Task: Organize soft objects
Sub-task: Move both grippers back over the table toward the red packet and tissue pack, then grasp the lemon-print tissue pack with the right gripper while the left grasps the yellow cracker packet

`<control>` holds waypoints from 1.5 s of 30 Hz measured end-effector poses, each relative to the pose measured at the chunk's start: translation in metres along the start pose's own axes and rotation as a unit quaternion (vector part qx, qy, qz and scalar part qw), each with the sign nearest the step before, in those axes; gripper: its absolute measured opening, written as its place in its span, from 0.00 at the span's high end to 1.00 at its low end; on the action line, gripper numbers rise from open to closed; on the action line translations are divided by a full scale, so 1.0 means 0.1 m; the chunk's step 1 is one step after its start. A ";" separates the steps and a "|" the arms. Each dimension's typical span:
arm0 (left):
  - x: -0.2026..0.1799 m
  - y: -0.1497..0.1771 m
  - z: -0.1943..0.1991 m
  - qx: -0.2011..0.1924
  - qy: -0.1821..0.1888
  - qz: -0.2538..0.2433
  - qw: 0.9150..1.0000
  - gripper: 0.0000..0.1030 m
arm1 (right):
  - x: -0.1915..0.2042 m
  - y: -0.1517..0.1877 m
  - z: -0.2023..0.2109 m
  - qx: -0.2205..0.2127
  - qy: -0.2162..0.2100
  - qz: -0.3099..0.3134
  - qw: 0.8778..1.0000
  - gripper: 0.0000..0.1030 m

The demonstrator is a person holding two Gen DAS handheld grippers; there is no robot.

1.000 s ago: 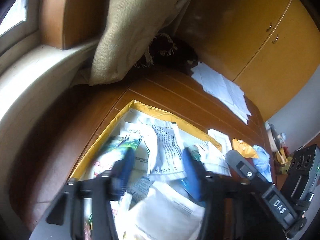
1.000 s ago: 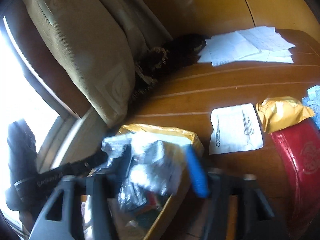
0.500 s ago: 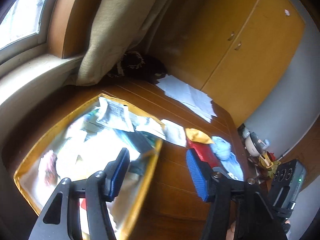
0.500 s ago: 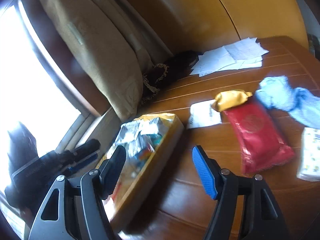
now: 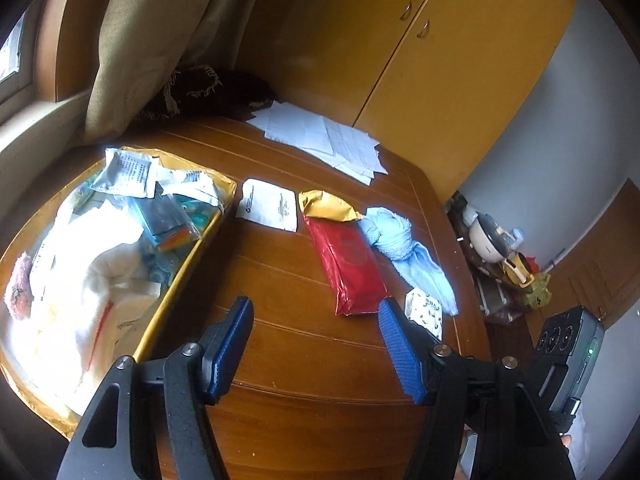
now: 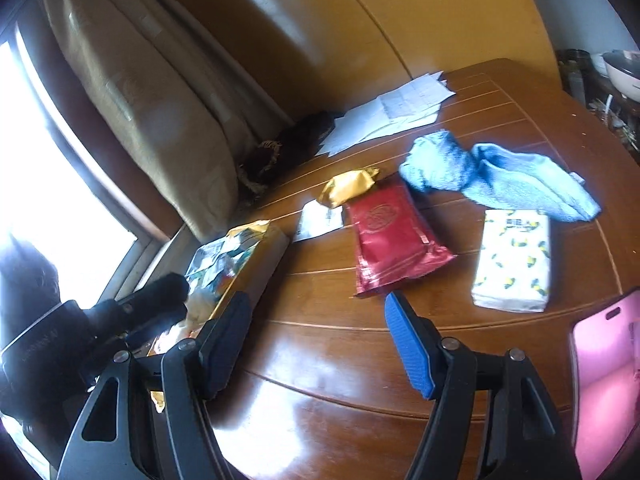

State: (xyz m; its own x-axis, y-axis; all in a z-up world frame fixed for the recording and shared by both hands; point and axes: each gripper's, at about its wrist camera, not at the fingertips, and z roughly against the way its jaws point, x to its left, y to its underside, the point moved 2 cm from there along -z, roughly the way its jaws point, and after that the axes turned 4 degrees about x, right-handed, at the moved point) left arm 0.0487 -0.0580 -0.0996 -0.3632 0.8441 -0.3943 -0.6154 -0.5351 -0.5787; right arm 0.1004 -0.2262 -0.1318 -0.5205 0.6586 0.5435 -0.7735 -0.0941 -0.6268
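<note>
A yellow box point(image 5: 188, 258) full of packets and white cloth sits at the table's left; it also shows in the right wrist view point(image 6: 264, 248). On the wooden table lie a white packet point(image 5: 268, 205), a gold wrapper point(image 5: 328, 206), a red foil pack point(image 5: 350, 260), a light blue towel point(image 5: 404, 246) and a patterned tissue pack point(image 5: 425, 312). The red pack point(image 6: 390, 236), towel point(image 6: 500, 176) and tissue pack point(image 6: 514, 258) also show in the right wrist view. My left gripper point(image 5: 314, 334) is open and empty above bare table. My right gripper point(image 6: 318, 332) is open and empty, near the red pack.
White papers point(image 5: 324, 138) and a dark fringed cloth point(image 5: 204, 90) lie at the table's back. A beige curtain point(image 5: 148, 40) hangs at the left. Yellow cupboards point(image 5: 460, 60) stand behind. A pink phone point(image 6: 604, 360) lies at the right. The table edge point(image 5: 468, 288) is to the right.
Both grippers have pulled back from the yellow box and swung right over the table. The right gripper, which held packets a second ago, is now empty.
</note>
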 end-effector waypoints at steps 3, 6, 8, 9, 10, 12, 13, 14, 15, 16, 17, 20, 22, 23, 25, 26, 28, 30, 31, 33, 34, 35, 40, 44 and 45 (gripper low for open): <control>-0.07 -0.05 -0.08 0.004 -0.014 -0.011 1.000 0.34 | -0.08 -0.03 0.00 0.003 0.005 0.001 1.000 0.33; -0.12 -0.13 -0.24 0.013 -0.013 -0.002 1.000 0.34 | -0.21 -0.05 0.04 0.005 0.006 -0.022 1.000 0.33; -0.18 -0.19 -0.36 0.019 -0.019 -0.005 1.000 0.34 | -0.31 -0.08 0.07 0.005 0.006 -0.037 0.999 0.33; -0.22 -0.23 -0.44 0.022 -0.025 -0.008 0.999 0.34 | -0.36 -0.10 0.09 0.004 0.009 -0.044 0.999 0.33; -0.26 -0.27 -0.51 0.026 -0.029 -0.012 0.999 0.34 | -0.41 -0.12 0.09 0.004 0.011 -0.049 0.999 0.33; -0.32 -0.36 -0.67 0.035 -0.039 -0.015 0.999 0.34 | -0.49 -0.18 0.09 0.004 0.019 -0.058 0.998 0.33; -0.35 -0.42 -0.75 0.038 -0.042 -0.014 0.998 0.34 | -0.54 -0.21 0.08 0.003 0.018 -0.063 0.998 0.33; -0.38 -0.48 -0.84 0.042 -0.045 -0.014 0.998 0.34 | -0.59 -0.23 0.08 0.003 0.016 -0.069 0.997 0.33; -0.39 -0.53 -0.93 0.047 -0.053 -0.014 0.997 0.34 | -0.64 -0.25 0.05 0.005 0.015 -0.080 0.997 0.33; -0.41 -0.59 -1.00 0.049 -0.059 -0.013 0.997 0.34 | -0.67 -0.26 0.03 0.009 0.011 -0.084 0.996 0.33; -0.43 -0.62 -1.06 0.048 -0.061 -0.011 0.997 0.34 | -0.69 -0.29 0.01 0.013 0.007 -0.085 0.996 0.33; -0.45 -0.64 -1.21 0.050 -0.060 0.000 0.997 0.34 | -0.74 -0.37 0.01 0.021 0.012 -0.090 0.996 0.33; -0.44 -0.63 -1.25 0.053 -0.056 0.015 0.997 0.34 | -0.76 -0.41 0.05 0.022 0.028 -0.079 0.996 0.33; -0.42 -0.63 -1.26 0.054 -0.053 0.024 0.997 0.34 | -0.77 -0.43 0.07 0.023 0.041 -0.073 0.996 0.33; -0.39 -0.61 -1.25 0.056 -0.047 0.041 0.996 0.34 | -0.85 -0.46 0.12 0.026 0.072 -0.080 0.994 0.30; -0.39 -0.61 -1.23 0.056 -0.047 0.043 0.996 0.34 | -0.88 -0.48 0.13 0.031 0.081 -0.083 0.993 0.30; -0.36 -0.60 -1.18 0.048 -0.047 0.056 0.996 0.34 | -0.90 -0.51 0.13 0.038 0.106 -0.070 0.991 0.30; -0.34 -0.59 -1.13 0.038 -0.034 0.068 0.996 0.34 | -0.92 -0.54 0.09 0.055 0.134 -0.046 0.988 0.30; -0.34 -0.59 -1.12 0.034 -0.033 0.065 0.997 0.34 | -0.94 -0.55 0.07 0.058 0.136 -0.044 0.988 0.30; -0.36 -0.58 -1.11 0.034 -0.040 0.050 0.997 0.34 | -0.98 -0.56 0.04 0.055 0.147 -0.048 0.986 0.30; -0.36 -0.59 -1.11 0.036 -0.043 0.043 0.998 0.34 | -0.99 -0.57 0.00 0.057 0.150 -0.049 0.986 0.30; -0.35 -0.60 -1.11 0.037 -0.044 0.039 0.998 0.34 | -0.99 -0.57 -0.05 0.062 0.150 -0.052 0.985 0.30; -0.30 -0.75 -1.26 0.046 -0.055 0.028 0.997 0.34 | -1.01 -0.45 -0.21 0.070 0.176 -0.072 0.979 0.30; -0.30 -0.94 -1.49 0.041 -0.058 0.030 0.997 0.34 | -1.02 -0.43 -0.24 0.054 0.198 -0.085 0.975 0.30; -0.32 -0.99 -1.55 0.042 -0.061 0.023 0.997 0.34 | -1.01 -0.43 -0.25 0.052 0.201 -0.084 0.975 0.30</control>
State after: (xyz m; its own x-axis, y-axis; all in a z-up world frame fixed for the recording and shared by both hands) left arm 0.2297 -0.0377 -0.1406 -0.4717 0.8196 -0.3252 -0.6508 -0.5725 -0.4987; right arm 0.1956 -0.2702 -0.1734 -0.2162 0.9087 0.3570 -0.8786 -0.0216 -0.4770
